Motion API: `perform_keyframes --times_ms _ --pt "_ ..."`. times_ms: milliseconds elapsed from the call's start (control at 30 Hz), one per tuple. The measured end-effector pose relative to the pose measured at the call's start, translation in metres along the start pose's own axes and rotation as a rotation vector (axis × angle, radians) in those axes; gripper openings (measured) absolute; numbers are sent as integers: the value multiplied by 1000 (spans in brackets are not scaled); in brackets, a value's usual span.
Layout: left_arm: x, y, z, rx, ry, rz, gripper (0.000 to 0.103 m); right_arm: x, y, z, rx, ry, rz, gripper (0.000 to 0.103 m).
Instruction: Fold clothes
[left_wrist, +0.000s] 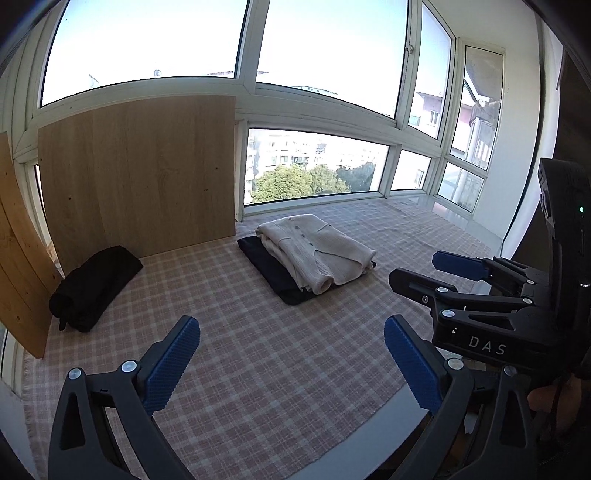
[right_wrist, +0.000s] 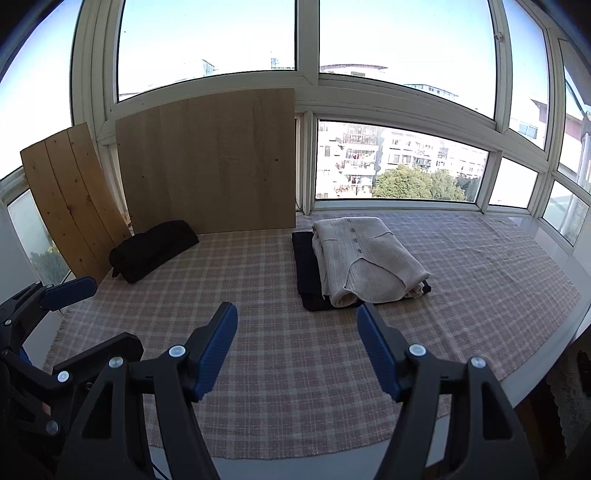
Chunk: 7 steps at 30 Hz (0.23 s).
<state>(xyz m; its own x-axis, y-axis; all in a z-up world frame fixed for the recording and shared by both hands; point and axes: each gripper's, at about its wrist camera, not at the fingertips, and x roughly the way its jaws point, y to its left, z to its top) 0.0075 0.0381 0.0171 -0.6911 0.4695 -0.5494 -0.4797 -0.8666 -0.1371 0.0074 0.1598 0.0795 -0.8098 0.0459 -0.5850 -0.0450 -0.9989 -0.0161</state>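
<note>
A wall of windows (right_wrist: 402, 74) filled the far side, with sky above and buildings and trees below. A checked cloth (right_wrist: 277, 369) covered the table (right_wrist: 546, 354), whose bare pale edge showed at the right and near sides. Two wooden boards stood on the far left: the larger board (right_wrist: 210, 162) upright against the window frame, a narrower plank (right_wrist: 70, 199) leaning to its left.

Right of centre, toward the far side, lay a folded cream cardigan (right_wrist: 365, 258), buttons up, resting on top of a folded dark garment (right_wrist: 308, 273) that stuck out at its left and near edges. On the far left, just in front of the larger board, lay a black bundle (right_wrist: 155, 249), rolled or loosely folded; which could not be told. The stack and the bundle were well apart.

The left gripper (left_wrist: 291, 365) hung above the near part of the cloth, its blue-padded fingers (left_wrist: 171, 365) spread wide with nothing between them. The right gripper (right_wrist: 297, 354) hovered likewise over the near cloth, its fingers (right_wrist: 218, 350) apart and empty, short of the stack. In the left wrist view, the right gripper showed at the right edge with a small part of a hand (left_wrist: 554, 406) below it.
</note>
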Motion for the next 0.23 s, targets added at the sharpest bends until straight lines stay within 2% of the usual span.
perform_keyframes --times_ms 233 --pt "-5 1 0 16 -13 35 102 -3 5 0 -8 -12 -8 67"
